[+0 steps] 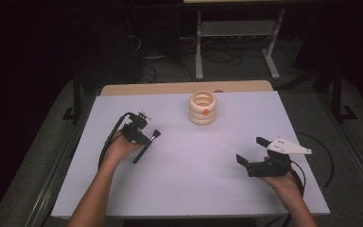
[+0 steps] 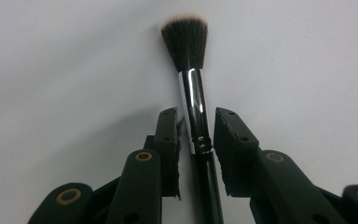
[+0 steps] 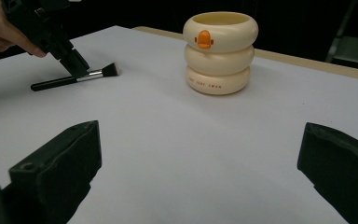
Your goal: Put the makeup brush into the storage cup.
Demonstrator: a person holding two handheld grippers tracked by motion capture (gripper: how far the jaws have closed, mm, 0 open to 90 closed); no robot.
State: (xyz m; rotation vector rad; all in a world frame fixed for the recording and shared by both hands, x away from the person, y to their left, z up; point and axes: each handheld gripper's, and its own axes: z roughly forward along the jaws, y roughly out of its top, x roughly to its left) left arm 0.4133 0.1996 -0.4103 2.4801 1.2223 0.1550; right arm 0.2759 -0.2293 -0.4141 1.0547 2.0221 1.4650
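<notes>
Brush [image 2: 193, 93] lies flat at the table's [image 1: 194, 179] nine o'clock between the left gripper's [image 2: 195, 135] parted jaws, which should close squarely on the ferrule; right gripper [image 1: 251, 152] gapes empty.

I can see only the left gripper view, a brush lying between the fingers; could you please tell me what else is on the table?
Observer: A cream holder shaped like three stacked rings stands upright near the far edge of the table, open at the top.
Operator: Thank you. Does the holder carry any marking?
Observer: Yes, in the right gripper view a small orange emblem sits on its top ring.
Operator: And where is the right gripper, please?
Observer: The right gripper is at the near right of the table, its fingers wide open, holding nothing and pointed toward the holder.
Operator: How does the brush lie?
Observer: The brush lies flat at the left, bristles pointing toward the holder's side.
</notes>
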